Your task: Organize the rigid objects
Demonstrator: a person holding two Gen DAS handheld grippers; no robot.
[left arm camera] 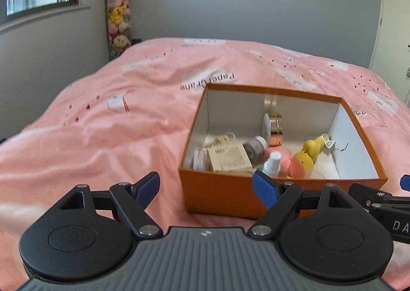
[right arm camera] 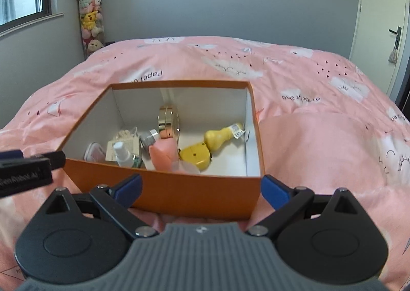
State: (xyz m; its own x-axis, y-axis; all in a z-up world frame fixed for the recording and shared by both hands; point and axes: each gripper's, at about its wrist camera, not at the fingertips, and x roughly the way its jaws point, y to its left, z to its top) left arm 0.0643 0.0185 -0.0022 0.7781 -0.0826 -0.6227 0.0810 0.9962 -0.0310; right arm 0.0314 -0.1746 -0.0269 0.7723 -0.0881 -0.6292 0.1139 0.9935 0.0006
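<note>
An open orange box (left arm camera: pixel 220 188) (right arm camera: pixel 194 193) sits on the pink bed. Inside lie a gold-rimmed round tin (left arm camera: pixel 275 127) (right arm camera: pixel 167 120), a yellow duck toy (left arm camera: pixel 311 151) (right arm camera: pixel 217 137), a pink egg-shaped thing (left arm camera: pixel 294 165) (right arm camera: pixel 162 152), a white spray bottle (left arm camera: pixel 271 164) (right arm camera: pixel 123 155), a grey-capped jar (left arm camera: pixel 253 148) (right arm camera: pixel 147 138) and a beige card (left arm camera: pixel 228 159) (right arm camera: pixel 123 144). My left gripper (left arm camera: pixel 205 188) is open and empty at the box's near left corner. My right gripper (right arm camera: pixel 201 189) is open and empty before the box's near wall.
The pink bedspread (left arm camera: pixel 102 116) (right arm camera: pixel 320 137) is rumpled, with a raised fold right of the box. A tall tube of plush toys (left arm camera: pixel 119 16) (right arm camera: pixel 89 16) stands in the far left corner by a window. A door (right arm camera: pixel 384 29) is at the right.
</note>
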